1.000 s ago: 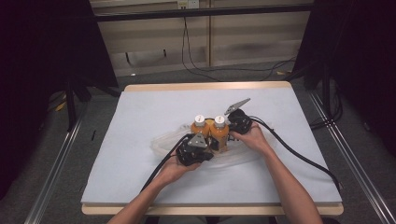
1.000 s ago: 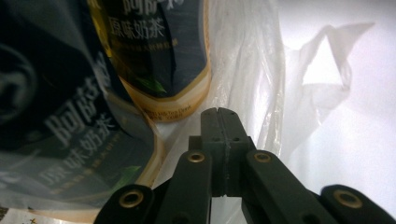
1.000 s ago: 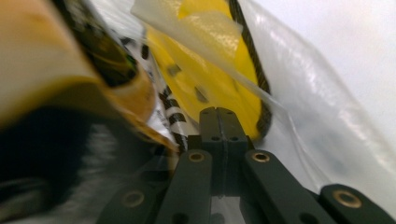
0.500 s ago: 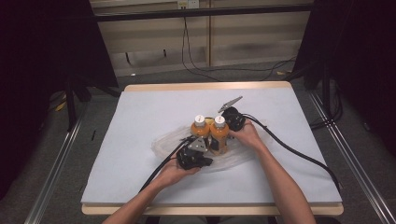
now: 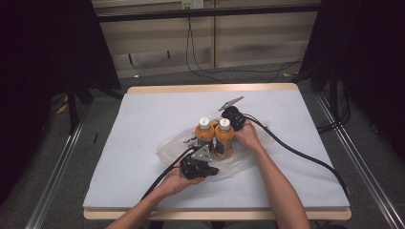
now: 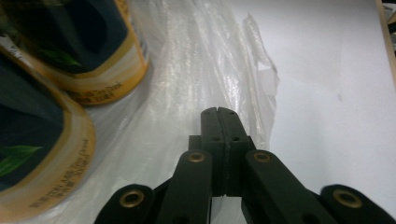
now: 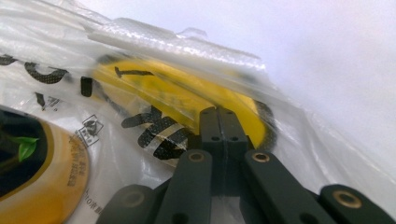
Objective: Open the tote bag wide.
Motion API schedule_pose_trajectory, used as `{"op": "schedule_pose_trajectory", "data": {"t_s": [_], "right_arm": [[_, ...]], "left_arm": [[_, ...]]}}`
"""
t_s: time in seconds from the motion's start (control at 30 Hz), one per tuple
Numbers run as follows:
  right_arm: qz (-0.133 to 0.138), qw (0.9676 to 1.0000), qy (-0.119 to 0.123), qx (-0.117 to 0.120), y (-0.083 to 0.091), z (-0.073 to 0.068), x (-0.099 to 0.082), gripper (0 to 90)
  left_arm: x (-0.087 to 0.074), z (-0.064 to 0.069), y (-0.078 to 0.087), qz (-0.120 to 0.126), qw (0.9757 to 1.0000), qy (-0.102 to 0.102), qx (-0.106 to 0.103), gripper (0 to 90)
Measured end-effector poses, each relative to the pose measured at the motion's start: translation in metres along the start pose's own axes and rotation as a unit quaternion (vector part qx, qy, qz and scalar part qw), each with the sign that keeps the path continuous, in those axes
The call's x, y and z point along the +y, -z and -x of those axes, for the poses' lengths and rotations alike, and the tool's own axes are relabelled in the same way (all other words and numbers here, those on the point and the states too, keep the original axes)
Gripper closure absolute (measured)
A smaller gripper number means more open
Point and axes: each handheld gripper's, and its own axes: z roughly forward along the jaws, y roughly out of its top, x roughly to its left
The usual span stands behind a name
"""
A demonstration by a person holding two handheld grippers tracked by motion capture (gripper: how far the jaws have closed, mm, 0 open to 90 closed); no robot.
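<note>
Two orange bottles with white caps stand side by side on a clear plastic bag on the white table. My left gripper lies low in front of them, jaws shut, over the bag's film, with the bottles' dark labels to its left. My right gripper sits behind the right bottle. Its jaws are shut and rest against the bag over a yellow item with black print. Whether either pinches film is unclear.
The table's white cover reaches wooden edges at the back and front. Black cables trail from the grippers across the right side and off the front. Metal rails run along both sides on the floor.
My right gripper has shifted a little to the left, closer in behind the bottles. The left gripper has barely moved.
</note>
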Motion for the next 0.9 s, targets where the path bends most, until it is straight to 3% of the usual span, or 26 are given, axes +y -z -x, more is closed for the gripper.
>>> {"op": "schedule_pose_trajectory", "data": {"t_s": [0.17, 0.3, 0.43, 0.47, 0.63, 0.9], "right_arm": [[0.007, 0.9999, -0.005, -0.009, -0.003, 0.003, 0.002, 90.0], [0.007, 0.9998, -0.007, -0.019, -0.005, 0.007, 0.005, 90.0], [0.010, 0.9995, -0.010, -0.028, -0.007, 0.009, 0.007, 90.0], [0.009, 0.9995, -0.009, -0.029, -0.007, 0.009, 0.007, 90.0], [0.002, 0.9987, -0.006, -0.050, -0.009, 0.009, 0.012, 90.0], [0.011, 0.9976, -0.022, -0.064, -0.015, 0.014, 0.016, 90.0]], "left_arm": [[0.001, 0.002, 0.001, -0.008, 0.9999, -0.009, -0.004, 90.0], [0.000, 0.002, 0.000, -0.002, 0.9999, -0.002, -0.010, 90.0], [-0.001, 0.007, 0.004, -0.009, 0.9997, -0.017, -0.017, 90.0], [-0.001, 0.008, 0.006, -0.023, 0.9993, -0.024, -0.016, 90.0], [-0.007, 0.009, 0.010, -0.008, 0.9995, -0.014, -0.027, 90.0], [-0.006, 0.012, 0.010, -0.016, 0.9993, -0.022, -0.025, 90.0]]}}
